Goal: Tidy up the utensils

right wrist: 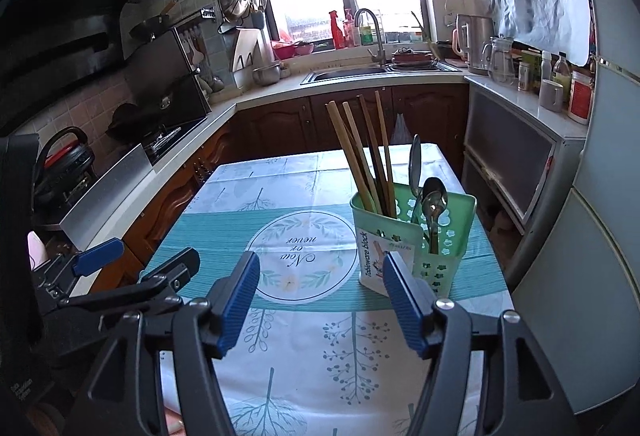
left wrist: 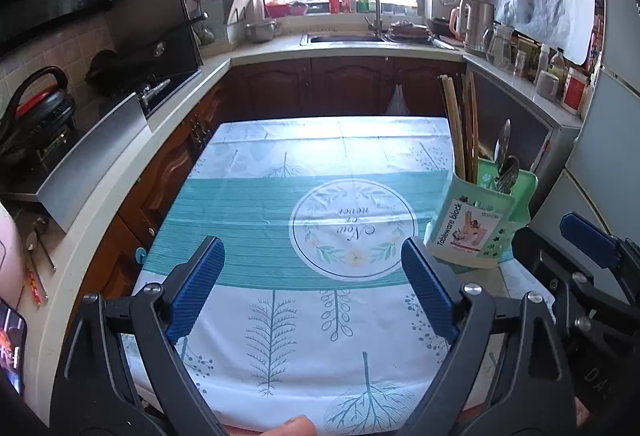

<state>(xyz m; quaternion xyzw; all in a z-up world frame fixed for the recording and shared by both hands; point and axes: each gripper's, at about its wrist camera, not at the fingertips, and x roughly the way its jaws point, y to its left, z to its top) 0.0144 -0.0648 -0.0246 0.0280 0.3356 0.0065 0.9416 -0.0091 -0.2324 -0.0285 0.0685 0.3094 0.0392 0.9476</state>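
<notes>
While both my tongs hang over the worktop [right wrist: 280,376] with nothing in them, the caddy [right wrist: 412,232] already holds the utensils. The left tongs [left wrist: 316,292] gape wide over bare cloth; the right tongs [right wrist: 320,300] stand well open too, pads apart, the right pad just in front of the caddy's label. The caddy sits on the right side of the worktop, near its right edge. The chopsticks [right wrist: 360,152] lean in the near compartment, the spoons [right wrist: 430,196] stand bowls-up in the perforated one behind.

No loose utensil shows on the cloth, so I judge the sorting done or nearly so. What remains, I think, is to draw both tongs back and upward without brushing the caddy, which looks light and top-heavy under the tall chopsticks. A nudge from my right pad could tip it toward the worktop's edge.

Around it: a hob [right wrist: 168,140] and counter on the left, a sink [right wrist: 344,74] with a tap under the window, a kettle [right wrist: 474,36], jars and a mug [right wrist: 551,95] along the right counter. None lies in the path. A fingertip [left wrist: 294,426] shows at the lower edge of the left view.
</notes>
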